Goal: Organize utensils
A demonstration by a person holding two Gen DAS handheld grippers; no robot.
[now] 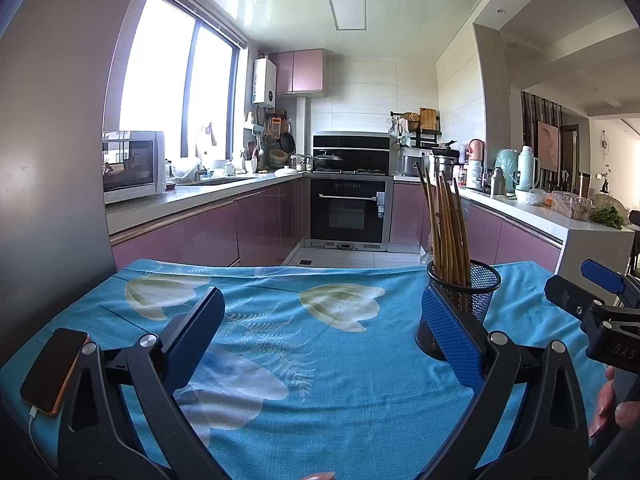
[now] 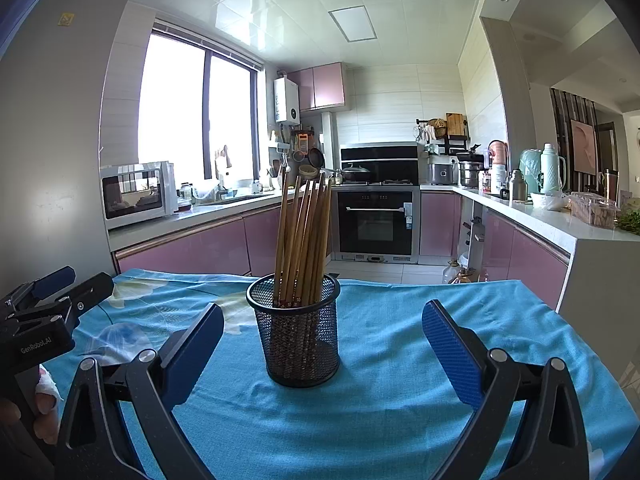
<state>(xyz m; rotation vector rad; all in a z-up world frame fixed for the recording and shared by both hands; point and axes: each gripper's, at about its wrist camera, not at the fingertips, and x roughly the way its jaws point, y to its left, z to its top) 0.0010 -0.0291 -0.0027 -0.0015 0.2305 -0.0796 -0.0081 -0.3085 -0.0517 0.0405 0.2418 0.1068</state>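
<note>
- Nearest the cameras, the left gripper (image 1: 322,334) is hovering over the table with its blue-padded fingers (image 1: 196,336) spread wide, nothing between them
- The right gripper (image 2: 322,346) is likewise hanging with its fingers (image 2: 450,356) spread wide apart and gripping nothing; the mesh cup stands between them but farther out, not touched
- A blue tablecloth (image 2: 400,380) printed with pale flowers is covering the table, and its far edge is dropping away toward the kitchen floor
- A phone (image 1: 54,372) with a white cable plugged in is lying on the cloth at the near left corner
- The black mesh cup (image 2: 298,332) is standing upright on the cloth toward the middle-right of the table; in the left wrist view it is sitting just behind the left gripper's right finger
- The wooden chopsticks (image 2: 304,236) are standing in the cup as a bundle, long axes close to vertical, free ends pointing up and fanning slightly, leaning against the rim
- Beyond the table, pink cabinets (image 2: 192,248) are running along both walls under pale counters, with a microwave (image 2: 136,192) on the left counter
- At the far end a built-in oven (image 2: 376,224) is sitting below a black hood, and a large window (image 2: 196,112) is glowing on the left
</note>
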